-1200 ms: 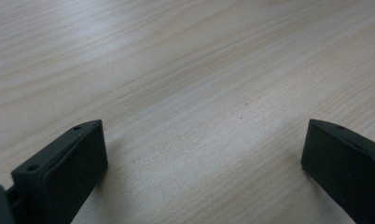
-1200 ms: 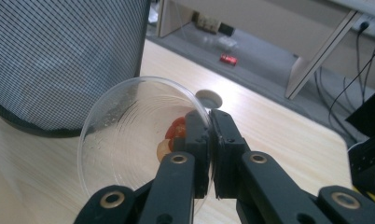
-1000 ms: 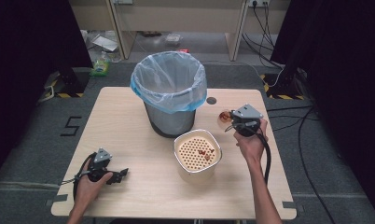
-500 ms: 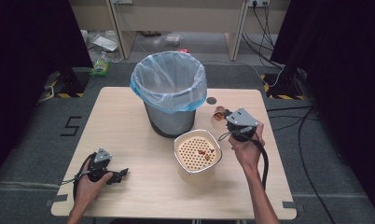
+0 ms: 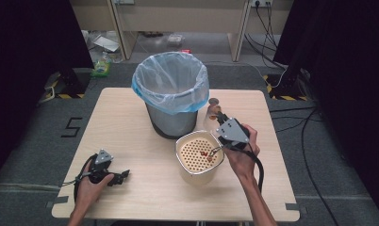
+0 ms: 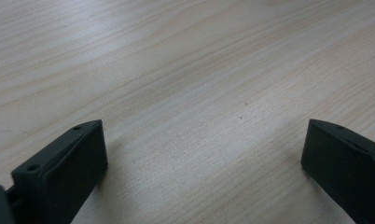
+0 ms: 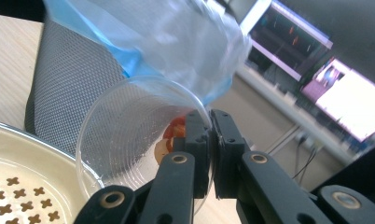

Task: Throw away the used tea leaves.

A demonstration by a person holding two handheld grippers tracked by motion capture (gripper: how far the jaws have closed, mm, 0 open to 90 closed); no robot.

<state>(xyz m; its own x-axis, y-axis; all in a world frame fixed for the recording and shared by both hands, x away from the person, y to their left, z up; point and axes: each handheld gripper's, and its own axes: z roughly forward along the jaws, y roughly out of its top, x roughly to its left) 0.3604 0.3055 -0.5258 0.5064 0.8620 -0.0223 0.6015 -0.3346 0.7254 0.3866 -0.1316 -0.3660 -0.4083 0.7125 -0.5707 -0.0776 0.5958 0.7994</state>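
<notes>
A light wooden table is seen from the high view, with a grey mesh bin lined with a blue plastic bag standing toward its far middle. Just in front of the bin, to its right, a cream bowl with a perforated insert is placed, and a few small red pieces can be made out on the insert near its right side. The right gripper is held over the bowl's right rim, and a clear plastic cup is pinched by its wall between the 2 jaws, which are closed down narrow on the thin plastic. In the right gripper view the cup is seen tilted on its side, with its open mouth turned toward the bowl and hanging just over the bowl's rim, while some orange-red pieces are lodged inside the cup close to the jaws; the bin and its bag rise directly behind. A small dark round object is left on the table beyond the cup. The left gripper is rested near the table's front left corner, well apart from the bowl, and in the left gripper view its 2 jaws are spread wide over bare wood with nothing between them.
</notes>
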